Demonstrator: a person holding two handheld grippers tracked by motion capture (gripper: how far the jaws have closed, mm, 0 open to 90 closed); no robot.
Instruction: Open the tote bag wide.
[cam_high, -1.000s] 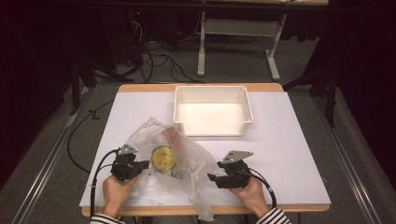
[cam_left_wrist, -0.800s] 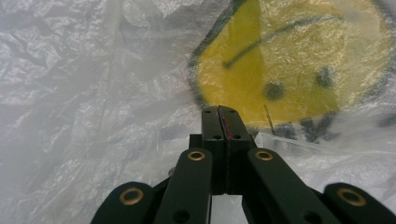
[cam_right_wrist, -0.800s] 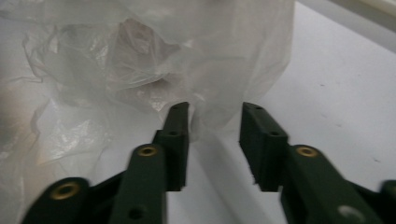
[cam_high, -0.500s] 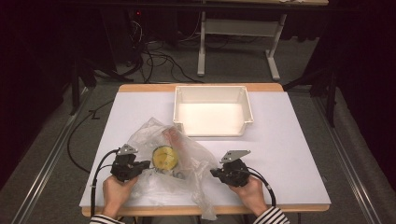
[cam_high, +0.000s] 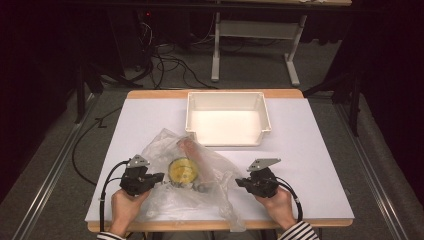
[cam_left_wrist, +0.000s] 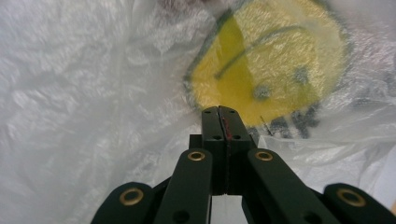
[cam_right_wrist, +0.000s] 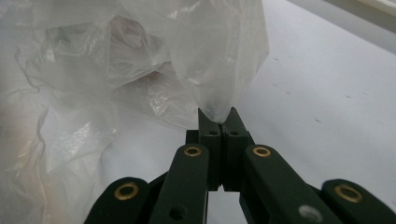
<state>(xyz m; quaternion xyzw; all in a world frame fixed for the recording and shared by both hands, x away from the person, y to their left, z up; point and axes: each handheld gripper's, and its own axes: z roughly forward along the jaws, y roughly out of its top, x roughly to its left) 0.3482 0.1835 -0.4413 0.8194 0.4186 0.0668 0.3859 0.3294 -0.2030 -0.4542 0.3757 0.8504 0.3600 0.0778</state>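
Both your grippers are on the plastic bag (cam_high: 192, 185), which lies crumpled on the near half of the worktop (cam_high: 310, 150), just in front of the white bin (cam_high: 228, 117). Your left gripper (cam_high: 159, 177) has its jaws pressed together on the bag's left edge; in the left gripper view the film (cam_left_wrist: 93, 93) bunches around the jaw tips right beside the yellow smiley print (cam_left_wrist: 271, 60). Your right gripper (cam_high: 239, 182) has just been closing, and in the right gripper view its jaws now pinch a peak of clear film (cam_right_wrist: 215, 56) that stands up from between the tips.

So the bag sits between your two hands, stretched roughly left to right across the worktop, with each gripper facing inward toward the other. A reddish-brown, long item (cam_high: 192, 150) shows through the plastic, its length running from near the bin's front corner back toward you on a slant. It lies closer to your left gripper than to your right, though neither touches it.

My read: what matters next is that the two pinch points are on opposite sides, so pulling them apart or lifting together should spread the bag. The right pinch looks thin and could slip.
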